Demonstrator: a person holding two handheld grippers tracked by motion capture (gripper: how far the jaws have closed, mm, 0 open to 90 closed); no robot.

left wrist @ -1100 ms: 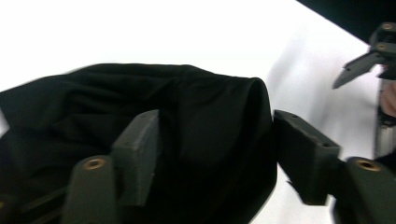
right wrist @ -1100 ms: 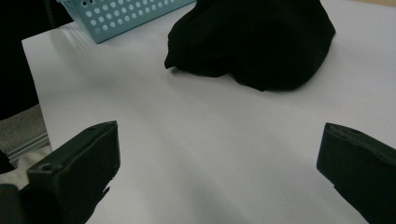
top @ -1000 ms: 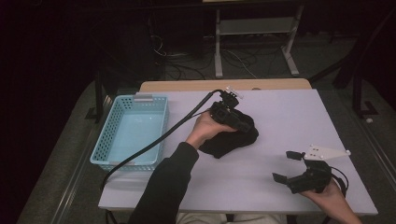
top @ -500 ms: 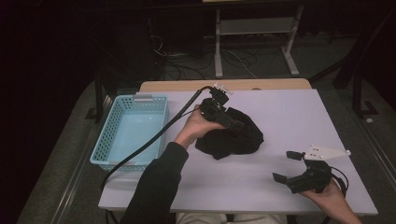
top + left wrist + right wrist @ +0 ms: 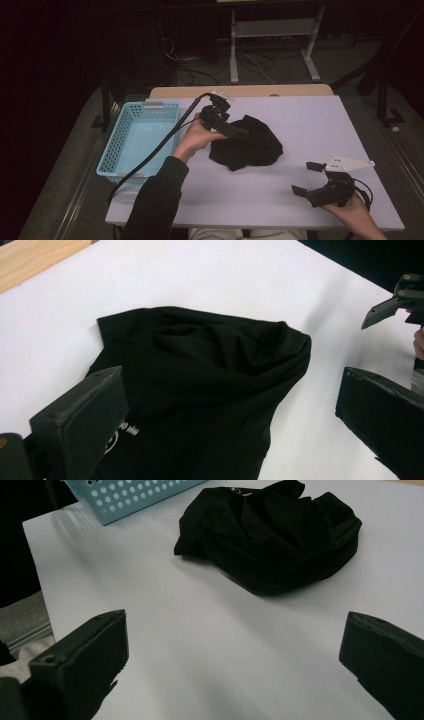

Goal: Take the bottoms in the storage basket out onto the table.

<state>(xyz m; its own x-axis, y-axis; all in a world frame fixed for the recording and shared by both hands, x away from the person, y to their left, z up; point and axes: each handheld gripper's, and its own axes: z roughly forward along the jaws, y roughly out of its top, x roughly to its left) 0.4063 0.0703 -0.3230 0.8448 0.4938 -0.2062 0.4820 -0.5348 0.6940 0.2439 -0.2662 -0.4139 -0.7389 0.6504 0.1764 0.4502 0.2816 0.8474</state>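
Note:
A crumpled black garment (image 5: 250, 147) with a small white print lies in the middle of the white table (image 5: 300, 120). My left gripper (image 5: 239, 131) hovers over its left edge, jaws wide open with nothing held. In the left gripper view the garment (image 5: 200, 370) spreads out below the left gripper (image 5: 230, 405). My right gripper (image 5: 304, 178) rests open near the table's front right, apart from the cloth. In the right gripper view the garment (image 5: 270, 535) lies ahead of the right gripper (image 5: 230, 647), beyond a stretch of bare table.
A light blue perforated basket (image 5: 120, 145) stands at the table's left edge, its corner (image 5: 135, 492) showing in the right gripper view. A wooden strip (image 5: 240, 91) runs along the far edge. The left gripper's cable (image 5: 150, 155) trails across the basket's right rim.
My left gripper has drawn back to the left off the garment's top. The garment now lies more spread out to the right. The right gripper has stayed put.

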